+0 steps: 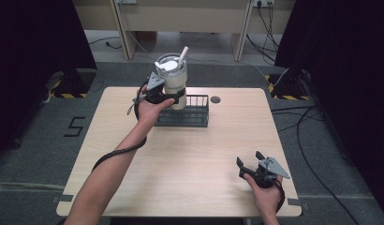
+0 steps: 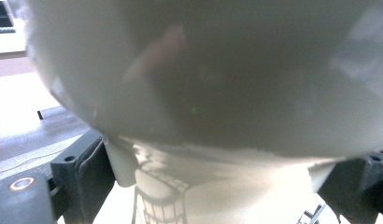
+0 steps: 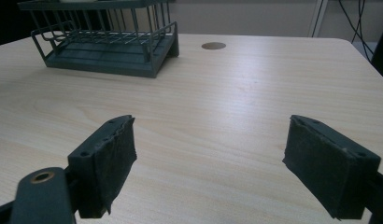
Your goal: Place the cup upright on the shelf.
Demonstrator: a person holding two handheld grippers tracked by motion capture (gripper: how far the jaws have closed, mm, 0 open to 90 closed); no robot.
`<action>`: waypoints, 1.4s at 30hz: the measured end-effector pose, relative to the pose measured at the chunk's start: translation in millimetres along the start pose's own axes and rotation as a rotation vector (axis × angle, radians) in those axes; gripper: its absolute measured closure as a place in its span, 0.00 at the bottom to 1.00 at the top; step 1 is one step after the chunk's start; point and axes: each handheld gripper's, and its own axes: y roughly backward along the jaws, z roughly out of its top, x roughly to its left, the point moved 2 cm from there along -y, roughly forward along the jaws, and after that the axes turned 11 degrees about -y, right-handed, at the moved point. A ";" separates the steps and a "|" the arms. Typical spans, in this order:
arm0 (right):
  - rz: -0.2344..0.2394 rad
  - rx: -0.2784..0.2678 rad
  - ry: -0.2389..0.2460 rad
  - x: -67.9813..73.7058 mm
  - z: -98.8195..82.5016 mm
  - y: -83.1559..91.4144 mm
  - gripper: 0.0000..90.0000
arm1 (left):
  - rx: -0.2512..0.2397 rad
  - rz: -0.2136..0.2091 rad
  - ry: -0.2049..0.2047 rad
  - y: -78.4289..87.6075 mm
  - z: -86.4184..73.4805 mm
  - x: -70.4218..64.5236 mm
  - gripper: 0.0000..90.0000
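One tumbler [image 1: 173, 82], held over the wire rack [image 1: 199, 117].
Your left gripper [image 1: 167, 97] clamps its body, upright above the rack's left end; your right gripper [image 1: 254, 165] waits spread wide, well nearer you.

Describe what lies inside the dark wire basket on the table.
The cream tumbler, clamped by the left gripper, is at the basket's left end; its base is hidden. The remaining floor looks bare.

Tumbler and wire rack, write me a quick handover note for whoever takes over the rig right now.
Left gripper: shut on the white tumbler, held upright over the left end of the dark wire rack at the table's far side; whether it touches the rack floor is unclear.
Right gripper: open, idle near the table's near right corner.
Done: tumbler gripped.
Left: probably seating or lifting it, then release.
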 end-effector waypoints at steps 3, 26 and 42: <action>0.000 0.001 -0.001 0.3 -0.1 0.1 0.19 | 0.016 -0.003 0.027 -1.2 -2.6 -1.3 0.11; 0.004 0.004 0.004 0.5 0.0 -0.4 0.19 | 0.065 -0.002 0.067 -13.1 -25.0 -4.6 0.11; 0.007 0.005 0.008 1.0 0.0 -0.9 0.19 | 0.097 -0.001 0.069 -16.8 -38.6 -8.0 0.11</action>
